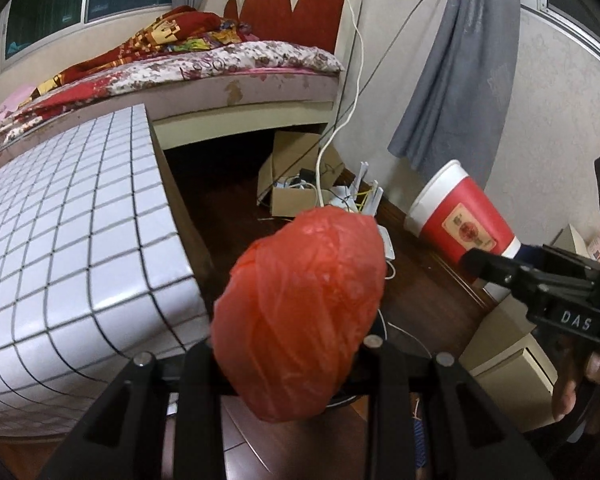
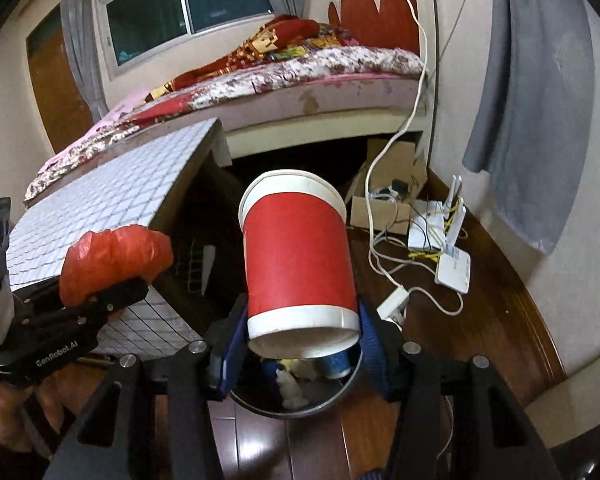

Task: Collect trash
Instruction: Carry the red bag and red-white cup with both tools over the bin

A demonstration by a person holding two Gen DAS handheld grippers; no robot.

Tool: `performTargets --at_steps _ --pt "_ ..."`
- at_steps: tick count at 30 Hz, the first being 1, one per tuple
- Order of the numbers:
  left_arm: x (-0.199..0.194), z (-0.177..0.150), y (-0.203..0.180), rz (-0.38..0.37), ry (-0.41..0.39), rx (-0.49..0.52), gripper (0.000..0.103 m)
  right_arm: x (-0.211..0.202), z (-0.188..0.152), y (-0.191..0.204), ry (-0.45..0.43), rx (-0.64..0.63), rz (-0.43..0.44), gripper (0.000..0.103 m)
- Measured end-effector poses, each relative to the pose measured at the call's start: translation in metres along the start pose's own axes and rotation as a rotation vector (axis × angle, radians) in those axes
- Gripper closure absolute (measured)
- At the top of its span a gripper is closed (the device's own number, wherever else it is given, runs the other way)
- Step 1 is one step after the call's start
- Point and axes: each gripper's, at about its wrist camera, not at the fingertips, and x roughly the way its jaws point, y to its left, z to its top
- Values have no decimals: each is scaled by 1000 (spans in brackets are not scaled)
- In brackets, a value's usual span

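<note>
- Left hand-held gripper [image 1: 288, 360] is clamped on a crumpled red plastic bag [image 1: 300, 316], its fingers drawn tight together around the bundle, which juts forward past the near corner of the tiled bench [image 1: 72, 220].
- Right hand-held gripper [image 2: 300, 340] is closed on a red-and-white paper cup [image 2: 298, 256], blue pads pressed against the cup's base end; the cup lies tipped, open mouth pointing away from the camera.
- Directly beneath the cup, on the wooden floor [image 2: 500, 300], sits a round dark bin [image 2: 332, 396]; scraps already lie in it, though the right wrist view is too dim there to tell what they are.
- The step in hand appears to be the carry to the bin: both pieces of trash are held off the floor, the cup over the bin's rim and the bag just beside it, toward the bench.
- The next move likely calls for bringing each piece squarely over the bin's opening, then parting the fingers so it drops inside.
- The light bag may cling to the pads or drift wide of the rim.
- A router [image 2: 452, 264] and loose white cable [image 2: 400, 292] lie on the floor near the wall, well apart from the bin.
</note>
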Motion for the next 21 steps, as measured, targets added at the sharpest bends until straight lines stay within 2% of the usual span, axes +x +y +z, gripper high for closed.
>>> performTargets --at_steps 11,16,21 --pt "38 -23 -9 0 88 7 71 39 -19 -16 103 4 -20 49" --pt "59 -32 -5 -18 150 -5 71 61 -29 -14 155 -15 -23 49" --pt "71 -37 -5 -24 167 -9 71 88 -37 -6 212 -64 -24 49"
